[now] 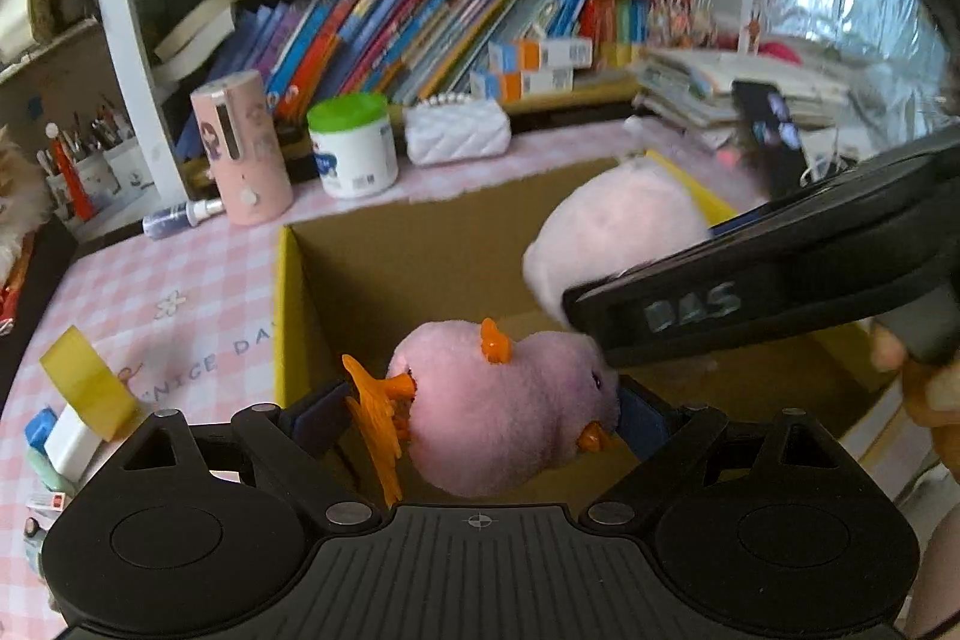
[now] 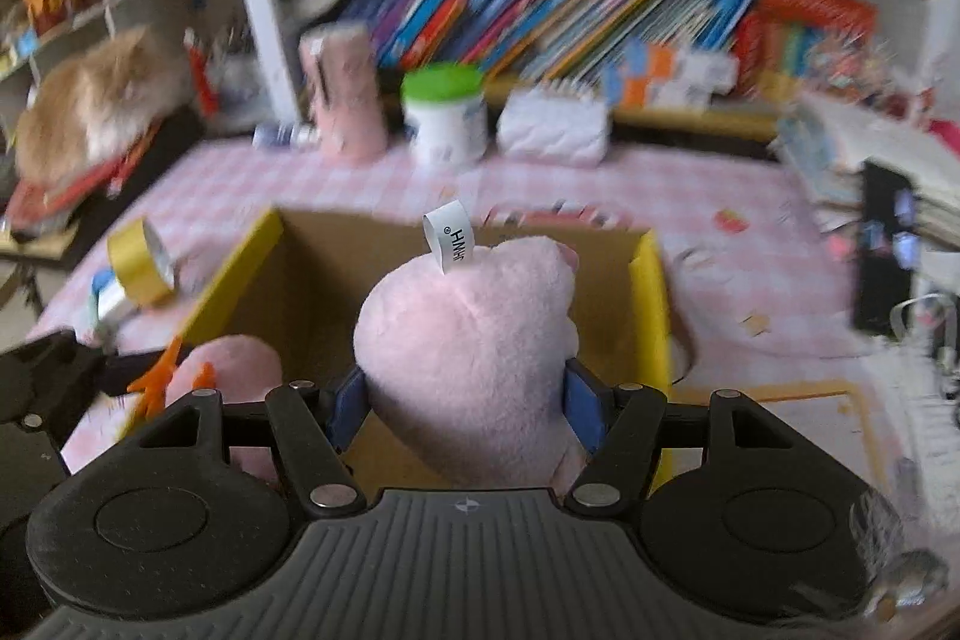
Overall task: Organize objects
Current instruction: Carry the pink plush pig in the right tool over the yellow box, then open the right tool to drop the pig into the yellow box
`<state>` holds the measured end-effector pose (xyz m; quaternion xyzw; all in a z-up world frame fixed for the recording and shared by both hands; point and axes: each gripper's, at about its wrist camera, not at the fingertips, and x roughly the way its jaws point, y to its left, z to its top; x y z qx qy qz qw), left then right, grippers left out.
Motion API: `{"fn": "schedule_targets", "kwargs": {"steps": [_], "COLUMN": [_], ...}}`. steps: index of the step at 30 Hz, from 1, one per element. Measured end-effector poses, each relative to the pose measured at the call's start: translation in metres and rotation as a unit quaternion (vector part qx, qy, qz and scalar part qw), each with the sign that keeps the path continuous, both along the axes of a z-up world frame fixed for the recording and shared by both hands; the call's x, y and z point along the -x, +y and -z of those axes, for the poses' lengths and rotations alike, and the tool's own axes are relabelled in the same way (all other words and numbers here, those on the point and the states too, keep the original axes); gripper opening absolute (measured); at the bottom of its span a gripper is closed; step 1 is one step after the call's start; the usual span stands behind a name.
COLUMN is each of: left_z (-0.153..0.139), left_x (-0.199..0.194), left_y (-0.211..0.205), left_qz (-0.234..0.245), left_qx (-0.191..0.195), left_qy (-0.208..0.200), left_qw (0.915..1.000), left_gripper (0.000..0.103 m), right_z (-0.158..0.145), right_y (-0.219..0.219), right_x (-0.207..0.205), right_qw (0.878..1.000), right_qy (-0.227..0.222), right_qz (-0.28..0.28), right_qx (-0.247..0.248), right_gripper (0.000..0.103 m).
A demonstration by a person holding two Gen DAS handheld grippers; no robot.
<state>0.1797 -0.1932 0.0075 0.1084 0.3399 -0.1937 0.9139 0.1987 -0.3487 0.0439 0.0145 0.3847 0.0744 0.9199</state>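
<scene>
1. Left tool (image 1: 501,415) is pinching a pink plush chick (image 1: 504,400) with orange feet, blue pads pressed on both flanks, held over the near edge of the open cardboard box (image 1: 420,250).
2. Right tool (image 2: 465,409) is pinching a bigger pink plush toy (image 2: 462,346), over the same box (image 2: 651,298). In the left view it comes in from 3 o'clock, toy at 1 o'clock of the chick.
3. Doing it well, as I judge it: lower each toy past the rim before letting go. Release one at a time, the two tools are close. Drop the chick at the 9 o'clock side, the big toy toward 3 o'clock. Soft plush, so a short drop is no risk.
4. Writing: white tag (image 2: 450,244) on the big toy reads roughly "HMH" with ®. The right tool's arm shows "DAS". The pink check tablecloth (image 1: 198,304) shows "NICE DA", partly cut off.
5. Outward on the table: yellow tape roll (image 1: 90,382) at 9 o'clock, green-lidded tub (image 1: 354,148) and pink cylinder (image 1: 243,148) at 11 o'clock; their labels are unreadable.
</scene>
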Motion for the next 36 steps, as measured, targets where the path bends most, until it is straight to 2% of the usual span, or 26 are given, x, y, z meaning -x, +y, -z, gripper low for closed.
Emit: {"fn": "schedule_targets", "kwargs": {"steps": [4,9,13,16,18,22,27,31,36], "left_z": [0.007,0.011,0.015,0.015,0.014,0.004,-0.014,-0.028,-0.038], "left_x": [-0.006,-0.008,-0.008,-0.008,-0.007,-0.001,0.011,0.027,0.05], "left_y": [-0.004,-0.013,-0.019,-0.02,-0.019,-0.017,-0.01,0.003,0.024], "left_qz": [-0.007,-0.003,0.001,-0.004,-0.005,-0.014,-0.026,-0.05,-0.077], "left_qx": [-0.01,-0.039,-0.064,-0.066,-0.063,-0.042,-0.02,0.001,0.034], "left_qy": [0.013,0.006,-0.006,-0.007,-0.009,-0.033,-0.061,-0.085,-0.095], "left_qw": [0.9998,0.9992,0.9979,0.9978,0.998,0.9985,0.9976,0.9951,0.9919], "left_gripper": [0.093,0.093,0.094,0.094,0.096,0.097,0.097,0.099,0.099], "right_z": [0.023,0.036,0.041,0.043,0.042,0.032,0.012,-0.009,-0.024], "right_y": [0.006,0.008,0.008,0.008,0.006,0.004,0.001,-0.005,-0.011], "right_x": [-0.025,-0.04,-0.043,-0.044,-0.044,-0.036,-0.021,0.003,0.04], "right_qw": [0.999,0.996,0.995,0.995,0.995,0.997,0.998,0.997,0.99], "right_qy": [0.04,0.063,0.069,0.07,0.067,0.03,-0.023,-0.081,-0.132], "right_qz": [-0.03,-0.051,-0.06,-0.064,-0.065,-0.072,-0.064,-0.016,0.038], "right_qx": [0.016,0.028,0.034,0.031,0.021,0.013,-0.002,-0.002,0.011], "right_gripper": [0.063,0.063,0.063,0.065,0.07,0.079,0.08,0.08,0.081]}}
